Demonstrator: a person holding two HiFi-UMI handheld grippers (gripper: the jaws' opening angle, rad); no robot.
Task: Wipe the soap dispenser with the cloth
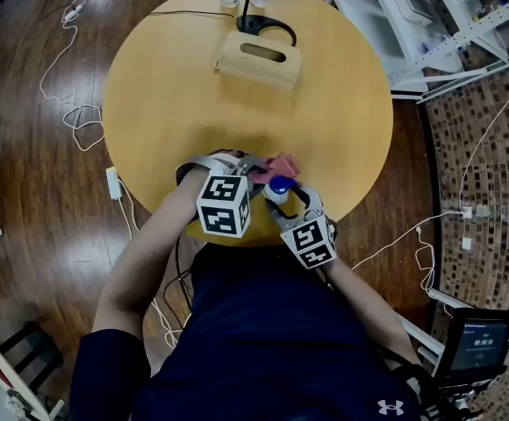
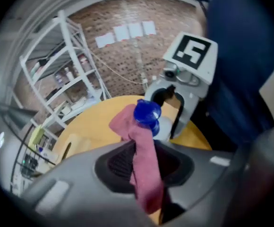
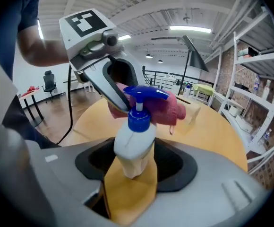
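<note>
Pink cloth (image 2: 127,124), pinched in the left claw (image 2: 144,162), touches the white blue-pumped soap dispenser (image 3: 133,143) the right claw (image 3: 132,169) grips; wooden tissue box (image 1: 259,60) well beyond.

White soap dispenser (image 3: 134,148), blue pump head, roughly upright over the near edge of the tabletop (image 3: 212,131), with pink cloth (image 3: 167,109) bunched against its pump head, touching.
</note>
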